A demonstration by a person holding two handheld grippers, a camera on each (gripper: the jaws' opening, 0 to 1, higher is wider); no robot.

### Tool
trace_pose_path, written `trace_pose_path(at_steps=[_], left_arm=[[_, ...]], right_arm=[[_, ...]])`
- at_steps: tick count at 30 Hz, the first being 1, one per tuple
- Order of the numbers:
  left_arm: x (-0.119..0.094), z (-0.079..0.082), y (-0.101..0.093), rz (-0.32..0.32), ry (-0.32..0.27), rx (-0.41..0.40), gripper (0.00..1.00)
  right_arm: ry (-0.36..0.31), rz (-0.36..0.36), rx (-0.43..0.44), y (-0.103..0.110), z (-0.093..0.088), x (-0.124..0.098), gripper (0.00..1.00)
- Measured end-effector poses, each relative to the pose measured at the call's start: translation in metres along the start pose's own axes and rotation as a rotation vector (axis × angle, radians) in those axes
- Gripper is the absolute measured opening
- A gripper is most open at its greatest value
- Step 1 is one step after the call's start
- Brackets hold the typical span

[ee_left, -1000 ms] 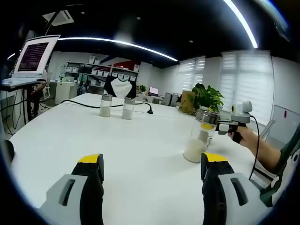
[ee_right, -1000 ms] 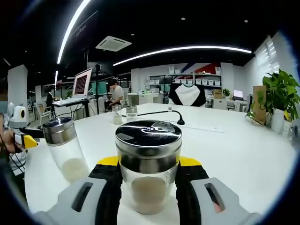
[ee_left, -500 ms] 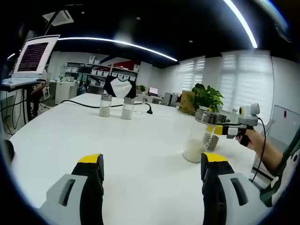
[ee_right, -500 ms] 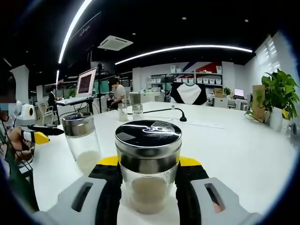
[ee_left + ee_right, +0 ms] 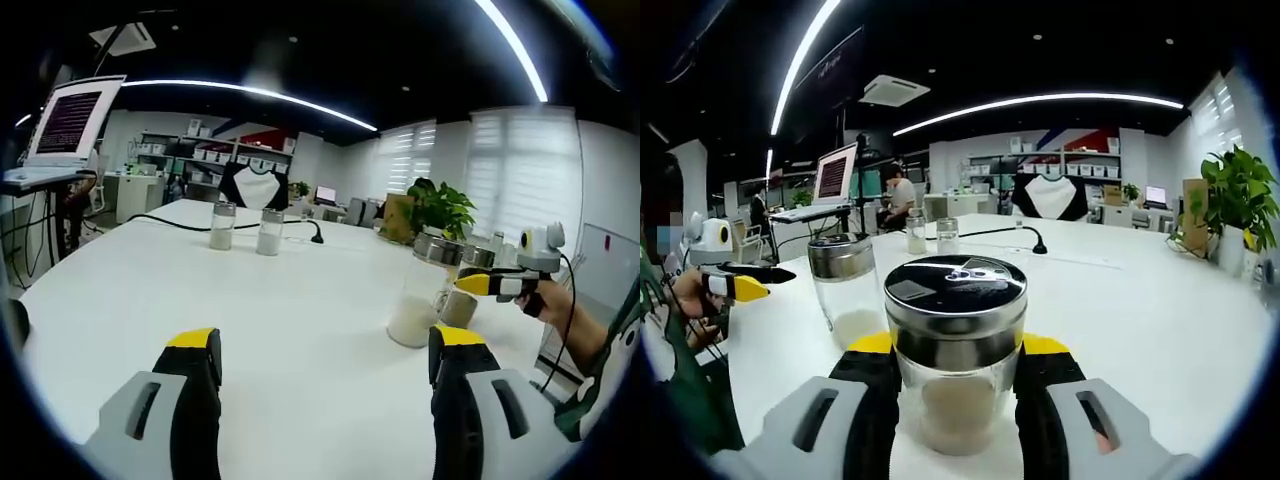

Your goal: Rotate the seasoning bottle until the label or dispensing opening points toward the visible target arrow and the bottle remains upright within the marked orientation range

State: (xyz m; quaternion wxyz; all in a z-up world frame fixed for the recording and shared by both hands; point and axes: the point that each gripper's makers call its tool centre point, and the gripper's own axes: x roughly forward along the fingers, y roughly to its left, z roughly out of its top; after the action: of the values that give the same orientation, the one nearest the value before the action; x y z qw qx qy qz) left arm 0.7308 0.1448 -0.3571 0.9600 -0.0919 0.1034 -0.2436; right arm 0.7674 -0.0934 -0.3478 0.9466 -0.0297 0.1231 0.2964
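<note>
Standing upright between the jaws of the right claw [image 5: 956, 375], low in the centre of the right gripper view, is a clear glass seasoning bottle [image 5: 955, 362] with a shiny steel dispensing lid and pale powder in its base; the yellow-tipped black jaws press against both of its sides, pinching it. Just left of it, slightly farther up the frame, stands a second clear glass shaker with a steel cap [image 5: 846, 300], also upright on the white surface [image 5: 1140, 320]. At the far left edge of that view the left claw [image 5: 743, 288] shows with a yellow tip, held in a person's hand.

In the left gripper view the left claw [image 5: 318, 350] has its jaws spread wide apart at the bottom of the frame, with bare white surface [image 5: 250, 300] between them. At centre right the second shaker [image 5: 421, 302] stands with the held bottle [image 5: 464, 295] partly behind it, the right claw's yellow tip beside them. Two small glass jars [image 5: 243, 229] stand upper left of centre, near a black cable [image 5: 180, 223].
</note>
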Motion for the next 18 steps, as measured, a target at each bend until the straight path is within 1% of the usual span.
trace_pose_path(at_steps=[7, 18], left_arm=[[-0.0002, 0.0007, -0.0011, 0.001, -0.001, 0.002, 0.90], [0.0005, -0.0006, -0.0009, 0.001, 0.006, 0.001, 0.90]], right_arm=[[0.000, 0.013, 0.003, -0.0002, 0.0001, -0.0006, 0.43], [0.013, 0.009, 0.002, 0.0003, 0.0004, 0.0000, 0.43]])
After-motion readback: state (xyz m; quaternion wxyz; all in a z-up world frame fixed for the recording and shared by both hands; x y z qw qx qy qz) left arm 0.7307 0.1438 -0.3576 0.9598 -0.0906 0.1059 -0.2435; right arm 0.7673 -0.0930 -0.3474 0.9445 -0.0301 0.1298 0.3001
